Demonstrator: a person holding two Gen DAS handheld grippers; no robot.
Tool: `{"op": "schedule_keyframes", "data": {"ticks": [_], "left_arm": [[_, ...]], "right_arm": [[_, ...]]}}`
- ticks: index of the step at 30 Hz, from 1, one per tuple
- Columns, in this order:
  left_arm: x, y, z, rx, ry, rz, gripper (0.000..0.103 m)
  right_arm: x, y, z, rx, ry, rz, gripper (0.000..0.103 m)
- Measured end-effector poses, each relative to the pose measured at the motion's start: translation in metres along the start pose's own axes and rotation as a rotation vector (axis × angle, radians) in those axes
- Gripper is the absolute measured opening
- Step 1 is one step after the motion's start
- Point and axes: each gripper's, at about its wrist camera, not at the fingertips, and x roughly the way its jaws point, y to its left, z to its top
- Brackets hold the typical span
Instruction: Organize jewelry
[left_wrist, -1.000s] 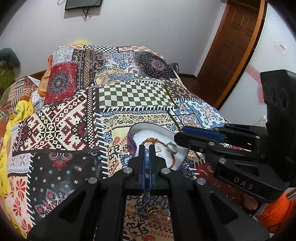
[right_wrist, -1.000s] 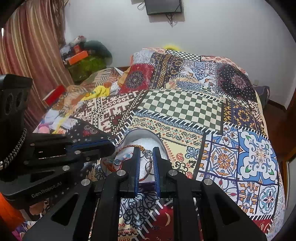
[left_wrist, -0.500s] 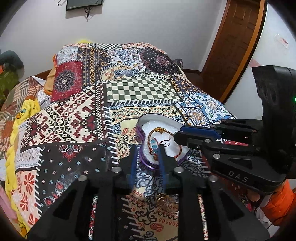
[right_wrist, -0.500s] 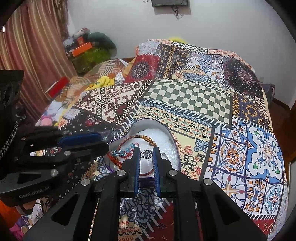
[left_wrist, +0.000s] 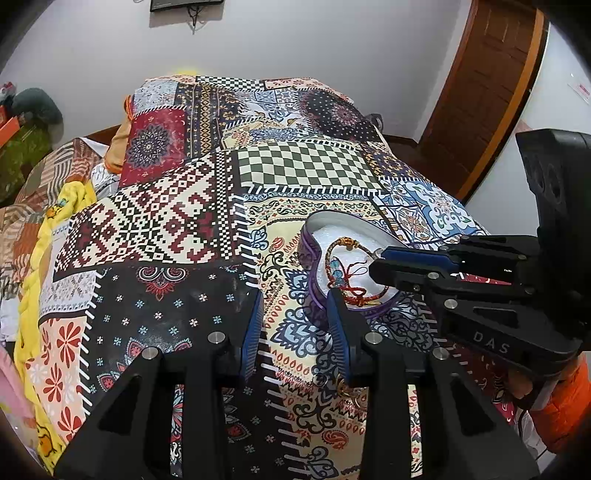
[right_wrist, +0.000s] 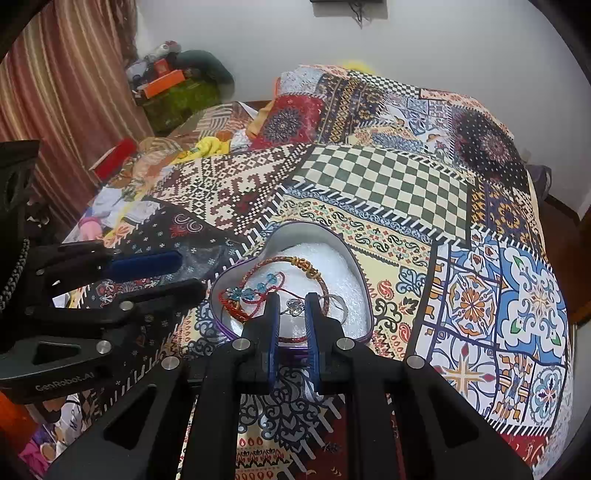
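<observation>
A heart-shaped purple tin (right_wrist: 255, 245) with white lining sits on the patchwork bedspread (right_wrist: 388, 177). Inside lie a braided orange bangle (right_wrist: 303, 264), a red cord bracelet with blue beads (right_wrist: 243, 293) and a silver ring with a clear stone (right_wrist: 294, 306). My right gripper (right_wrist: 292, 306) hovers over the tin's near edge, jaws slightly apart around the ring, which rests in the tin. My left gripper (left_wrist: 293, 306) is open and empty, left of the tin (left_wrist: 314, 254). A gold piece (left_wrist: 351, 391) lies on the bedspread by my left gripper's right finger.
The bed fills both views. A yellow blanket (left_wrist: 33, 266) and clutter lie along its left side. A wooden door (left_wrist: 480, 92) stands at the right, curtains (right_wrist: 55, 92) and boxes (right_wrist: 166, 79) at the left.
My left gripper opened and drew back to the left of the tin. My right gripper stayed over the tin with the ring between its fingers.
</observation>
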Motion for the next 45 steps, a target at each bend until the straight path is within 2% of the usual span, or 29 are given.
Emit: {"op": "schedule_keyframes", "data": {"ticks": [7, 11, 12, 17, 20, 31, 45], "left_arm": [[-0.013, 0.000, 0.003, -0.005, -0.020, 0.006, 0.034], [-0.024, -0.006, 0.002, 0.014, -0.036, 0.018, 0.035], [-0.027, -0.007, 0.002, 0.019, -0.040, 0.020, 0.034], [-0.042, -0.012, 0.000, 0.029, -0.055, 0.019, 0.035], [-0.052, -0.016, -0.002, 0.023, -0.065, 0.015, 0.039], [-0.067, -0.019, -0.017, 0.022, -0.061, 0.023, 0.040], [-0.055, 0.008, -0.053, -0.028, 0.022, 0.038, 0.040]], "right_arm": [[-0.010, 0.000, 0.003, 0.000, -0.001, -0.012, 0.013], [-0.023, 0.003, 0.003, 0.001, -0.033, -0.028, 0.034], [-0.027, 0.004, 0.003, -0.003, -0.047, -0.041, 0.037], [-0.045, 0.009, 0.001, -0.013, -0.074, -0.069, 0.037], [-0.057, 0.010, -0.003, -0.002, -0.089, -0.072, 0.037], [-0.074, 0.015, -0.021, 0.029, -0.102, -0.092, 0.037], [-0.039, 0.040, -0.047, 0.022, 0.014, -0.050, 0.037]]}}
